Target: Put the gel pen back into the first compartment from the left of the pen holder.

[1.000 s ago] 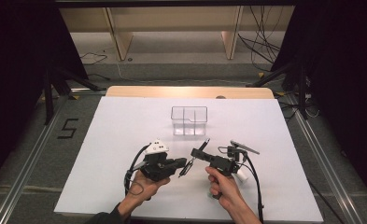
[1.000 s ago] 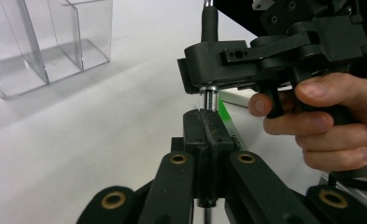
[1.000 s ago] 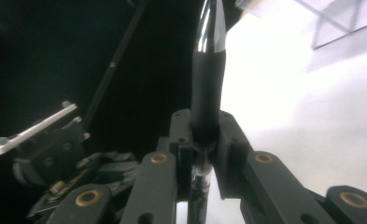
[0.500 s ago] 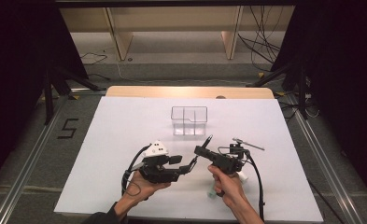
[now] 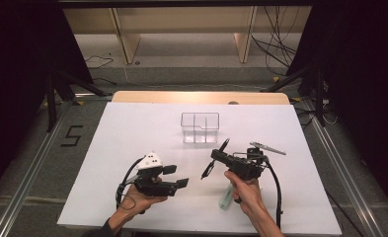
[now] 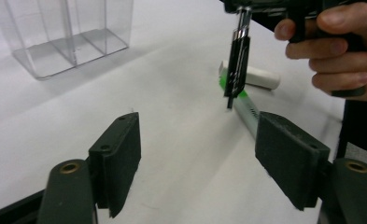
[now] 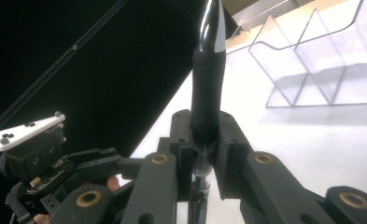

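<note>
Left side of the white table (image 5: 107, 148): the left gripper (image 5: 175, 176) sat low in the person's hand, jaws level and pointing toward the middle of the table. They had just been opening and stood well apart with nothing between them; in the left gripper view the two black pads (image 6: 120, 158) framed bare table, with the green-and-white marker (image 6: 241, 105) lying beyond. My reading: that hand had let go of the pen and was backing off so the other could carry it alone. Centre: the black pen (image 5: 215, 158) hung tilted above the table, one end down toward the near edge, the other up toward the clear plastic organizer (image 5: 200, 127), which stood apart from it, farther back, compartments apparently vacant. Right of centre: the right gripper (image 5: 217, 159) had its jaws pinched narrow on the pen's barrel; the right gripper view showed the pads clamped just below the rubber grip (image 7: 208, 93), the pen running up toward the organizer (image 7: 321, 60). Gripping mid-barrel probably kept the pen steady for dropping it upright into a compartment. Below the right hand (image 5: 246, 190) the marker (image 5: 226, 198) lay flat on the table, with a white cylindrical piece (image 6: 260, 77) just beside it, likely waiting their turn.
</note>
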`<state>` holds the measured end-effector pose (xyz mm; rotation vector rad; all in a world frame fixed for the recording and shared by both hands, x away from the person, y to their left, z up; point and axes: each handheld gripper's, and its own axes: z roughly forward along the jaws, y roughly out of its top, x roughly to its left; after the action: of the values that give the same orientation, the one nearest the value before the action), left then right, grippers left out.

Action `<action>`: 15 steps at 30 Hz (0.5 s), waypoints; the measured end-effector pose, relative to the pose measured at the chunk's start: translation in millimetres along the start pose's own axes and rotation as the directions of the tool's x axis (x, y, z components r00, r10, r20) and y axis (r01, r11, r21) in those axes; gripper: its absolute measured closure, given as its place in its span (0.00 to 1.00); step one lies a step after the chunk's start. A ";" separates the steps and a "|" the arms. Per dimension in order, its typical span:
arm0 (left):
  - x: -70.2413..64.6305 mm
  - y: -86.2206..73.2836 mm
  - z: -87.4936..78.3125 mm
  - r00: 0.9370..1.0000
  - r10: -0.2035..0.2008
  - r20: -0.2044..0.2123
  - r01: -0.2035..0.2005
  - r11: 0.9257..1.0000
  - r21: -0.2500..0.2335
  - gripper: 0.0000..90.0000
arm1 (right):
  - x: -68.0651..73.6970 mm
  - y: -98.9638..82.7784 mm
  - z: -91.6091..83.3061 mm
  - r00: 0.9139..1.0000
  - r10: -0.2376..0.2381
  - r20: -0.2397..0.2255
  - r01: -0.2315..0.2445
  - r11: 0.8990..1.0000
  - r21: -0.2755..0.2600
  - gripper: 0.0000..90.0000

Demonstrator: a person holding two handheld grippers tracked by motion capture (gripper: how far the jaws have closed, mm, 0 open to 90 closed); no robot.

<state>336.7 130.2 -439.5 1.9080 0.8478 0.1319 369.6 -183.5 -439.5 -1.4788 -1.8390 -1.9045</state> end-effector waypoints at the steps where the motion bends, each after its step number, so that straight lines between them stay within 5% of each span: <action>1: 2.4 -2.0 -0.9 1.000 -0.002 -0.005 0.002 1.000 -0.001 0.33 | -0.2 1.1 -0.2 1.000 0.002 0.003 -0.002 1.000 0.000 0.89; 15: 25.8 -22.1 -19.0 0.996 -0.052 -0.071 0.049 0.998 -0.043 0.28 | 10.6 28.4 15.4 0.995 -0.089 0.043 0.090 0.996 -0.008 0.89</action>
<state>336.6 165.7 -455.3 1.8514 0.9338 0.1868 391.2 -172.9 -415.5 -1.4747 -1.9484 -1.9391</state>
